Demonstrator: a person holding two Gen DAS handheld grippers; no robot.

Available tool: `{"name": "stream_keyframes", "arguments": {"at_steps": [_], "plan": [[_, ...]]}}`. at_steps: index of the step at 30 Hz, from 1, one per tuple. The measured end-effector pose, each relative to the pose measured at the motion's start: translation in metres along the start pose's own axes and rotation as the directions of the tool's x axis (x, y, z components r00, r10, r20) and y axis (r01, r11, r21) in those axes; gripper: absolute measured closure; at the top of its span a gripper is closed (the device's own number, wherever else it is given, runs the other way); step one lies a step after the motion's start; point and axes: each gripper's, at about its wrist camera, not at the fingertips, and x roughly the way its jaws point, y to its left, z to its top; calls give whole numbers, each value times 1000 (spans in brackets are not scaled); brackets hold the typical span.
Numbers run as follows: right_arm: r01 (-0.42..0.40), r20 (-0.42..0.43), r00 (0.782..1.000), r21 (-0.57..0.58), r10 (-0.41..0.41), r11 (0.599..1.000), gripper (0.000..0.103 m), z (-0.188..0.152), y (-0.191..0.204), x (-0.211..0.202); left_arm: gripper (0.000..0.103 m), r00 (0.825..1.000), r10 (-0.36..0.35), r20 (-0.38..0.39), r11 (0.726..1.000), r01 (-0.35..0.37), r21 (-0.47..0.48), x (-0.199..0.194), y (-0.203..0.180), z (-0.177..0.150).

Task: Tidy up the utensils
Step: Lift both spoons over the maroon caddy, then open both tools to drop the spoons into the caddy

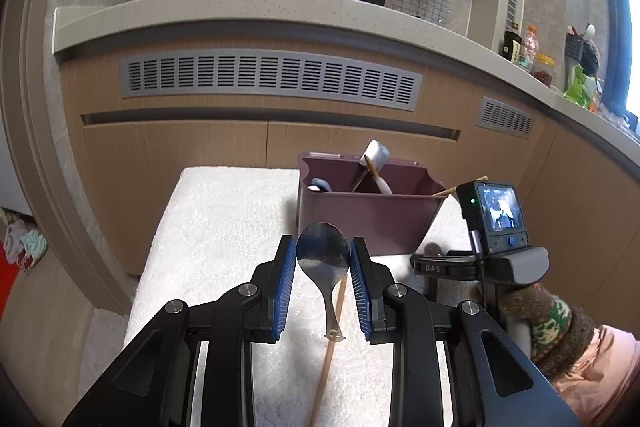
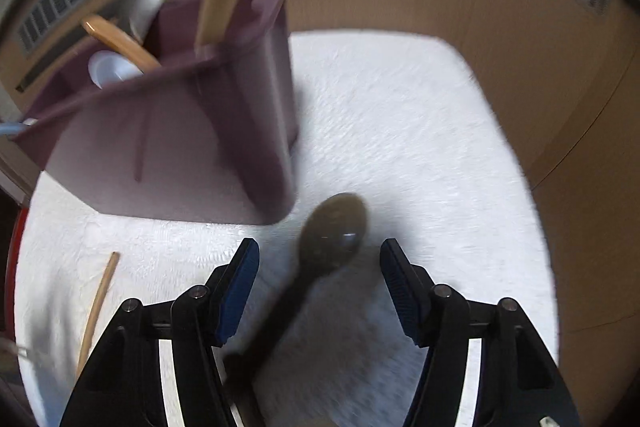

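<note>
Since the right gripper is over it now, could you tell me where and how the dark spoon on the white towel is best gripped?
Grip the dark spoon by its narrow handle, just below the bowl, coming from above. It lies flat on the white towel, handle running between the open fingers of the right gripper, so they should close across it; the rounded bowl is wider and would probably slip.

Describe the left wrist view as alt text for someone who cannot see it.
The left gripper clamps the bowl of a metal spoon above a white towel. Behind stands a purple utensil holder already holding utensils, a wooden chopstick lies on the towel, and the other handheld gripper's camera shows at right.
</note>
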Motion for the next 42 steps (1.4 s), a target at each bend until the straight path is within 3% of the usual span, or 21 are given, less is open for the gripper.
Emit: {"name": "stream_keyframes", "arguments": {"at_steps": [1,2,3,8,13,18,24,28,31,34,38,42], "plan": [[22,22,1000,-14,-22,1000,49,0,3,-1,74,1000,-1,-3,1000,1,-5,1,1,-1],[24,30,999,-37,-23,999,66,-2,7,-2,74,1000,-1,-6,1000,1,-9,3,3,-2],[21,37,999,-57,-19,998,72,-3,8,-5,74,1000,-1,-9,1000,1,-10,4,3,-2],[-5,80,997,-104,13,995,73,-26,0,-31,74,1000,-4,-17,1000,4,-15,5,2,-6],[-43,215,974,-146,74,988,73,-56,-8,-92,74,1000,-9,-16,1000,9,-1,2,-4,-5],[-73,344,930,-166,127,983,73,-69,-10,-149,74,1000,-9,-6,1000,9,14,-4,-14,-1],[-95,465,871,-159,160,983,73,-49,-6,-195,74,999,-28,41,999,26,33,-10,-23,30],[-65,587,794,-180,160,982,73,-10,4,-233,74,988,-45,149,997,35,73,-21,-30,81],[-2,689,712,-193,137,981,73,19,15,-266,74,975,-72,211,995,56,81,-22,-32,118],[60,741,663,-192,104,980,73,42,23,-277,74,966,-79,247,994,57,96,-12,-34,144],[115,756,651,-187,69,976,73,66,33,-263,74,969,-86,232,993,63,104,14,-35,158],[157,747,664,-190,39,969,73,80,41,-231,74,979,-85,184,993,68,98,51,-33,157]]}}
